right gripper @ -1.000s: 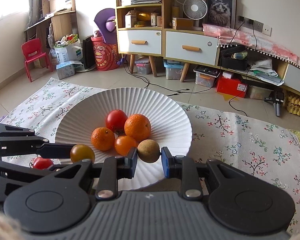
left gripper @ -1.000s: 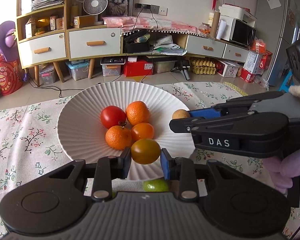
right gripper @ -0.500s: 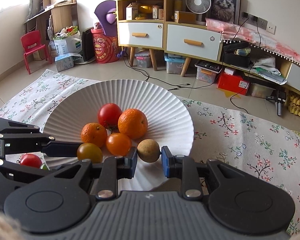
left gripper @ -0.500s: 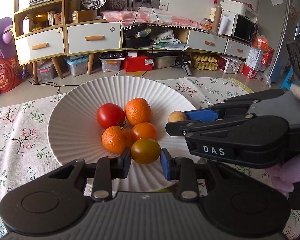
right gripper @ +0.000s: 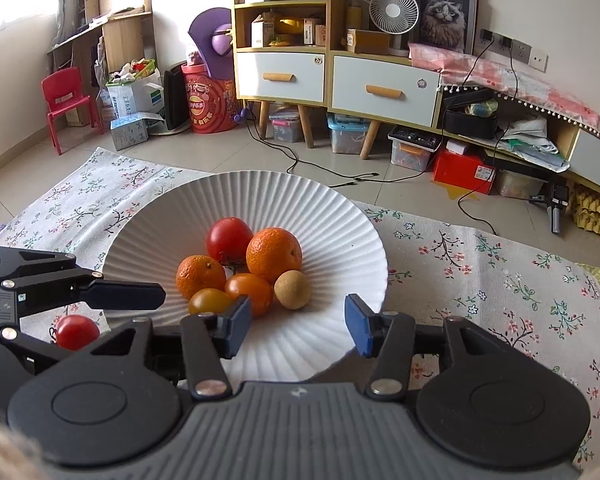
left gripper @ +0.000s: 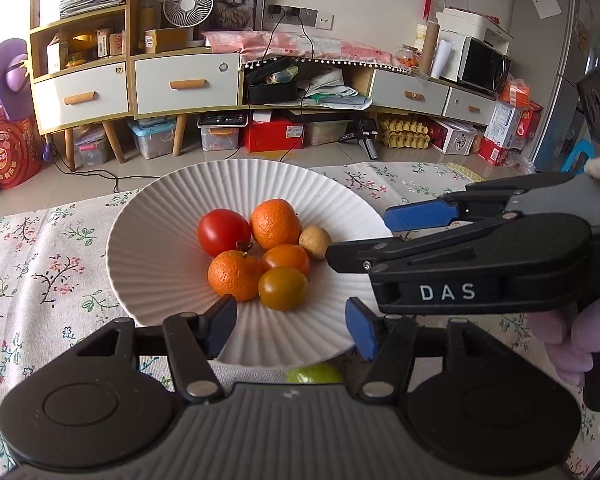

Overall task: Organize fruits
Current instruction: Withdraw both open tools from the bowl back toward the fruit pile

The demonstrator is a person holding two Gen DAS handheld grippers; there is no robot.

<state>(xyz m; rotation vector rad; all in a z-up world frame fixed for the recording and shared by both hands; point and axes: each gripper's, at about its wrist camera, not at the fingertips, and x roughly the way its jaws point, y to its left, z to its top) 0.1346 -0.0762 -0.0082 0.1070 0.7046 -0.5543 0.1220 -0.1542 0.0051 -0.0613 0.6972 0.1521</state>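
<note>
A white ribbed plate (left gripper: 160, 240) (right gripper: 332, 224) holds a red tomato (left gripper: 223, 231), two oranges (left gripper: 276, 224) (left gripper: 234, 275), an orange tomato (left gripper: 285, 259), a yellow-brown tomato (left gripper: 283, 289) (right gripper: 209, 301) and a small tan fruit (left gripper: 314, 243) (right gripper: 292, 289). My left gripper (left gripper: 291, 327) is open and empty over the plate's near rim, just behind the yellow-brown tomato. My right gripper (right gripper: 297, 325) is open and empty just behind the tan fruit; it also shows in the left wrist view (left gripper: 364, 236). A green fruit (left gripper: 315, 373) and a red tomato (right gripper: 77, 331) lie on the cloth beside the plate.
The plate sits on a flowered tablecloth (right gripper: 480, 264). Behind it is a floor with cables, storage boxes (left gripper: 274, 134), a drawer cabinet (left gripper: 186, 84) and a red child's chair (right gripper: 66, 100).
Both grippers have opened and drawn back. The yellow-brown tomato and the tan fruit, held before, now rest in the plate beside the other fruit.
</note>
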